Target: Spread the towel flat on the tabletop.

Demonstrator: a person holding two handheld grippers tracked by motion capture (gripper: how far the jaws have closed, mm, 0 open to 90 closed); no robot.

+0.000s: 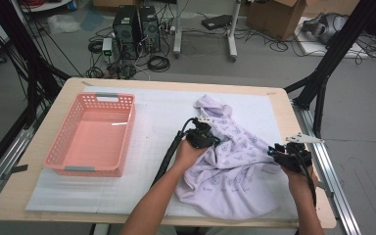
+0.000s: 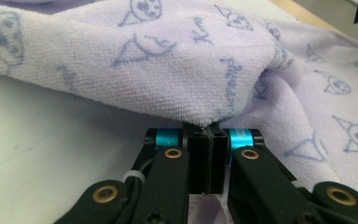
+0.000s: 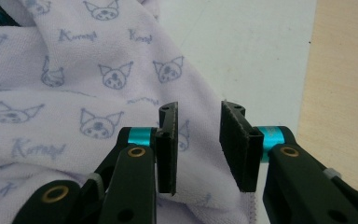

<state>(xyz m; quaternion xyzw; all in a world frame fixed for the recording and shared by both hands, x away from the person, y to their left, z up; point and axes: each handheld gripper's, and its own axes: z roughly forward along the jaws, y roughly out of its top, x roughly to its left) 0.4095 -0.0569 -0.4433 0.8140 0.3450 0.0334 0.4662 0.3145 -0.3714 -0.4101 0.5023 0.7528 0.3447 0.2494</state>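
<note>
1. Sitting well to the left of both grippers, the pink basket (image 1: 90, 134) lies on the white mat (image 1: 152, 122) that covers the counter (image 1: 44, 142), away from the work in hand.
2. Pinching comes next: the left gripper (image 1: 203, 138) has its jaws pressed together on a fold of the lilac towel (image 1: 230, 161), and in the left gripper view the cloth (image 2: 177, 79) bunches up right above the closed pads (image 2: 208, 140). Only a thin edge looks caught (a shallow bite, as far as I can judge), so a pull could let the terry slip out.
3. Spreading from that gripper to the right one, the towel lies crumpled on the mat, with a corner trailing away beyond the left gripper.
4. At the towel's right edge, the right gripper (image 1: 285, 152) has its jaws spread, with cloth (image 3: 74, 93) lying under and between them but no pad (image 3: 168, 140) pressing on it. If it closes where it stands it may catch only the hem, or miss the hem and nip the mat.
5. Lifting on one grip alone would likely drag the towel into a worse heap.
</note>
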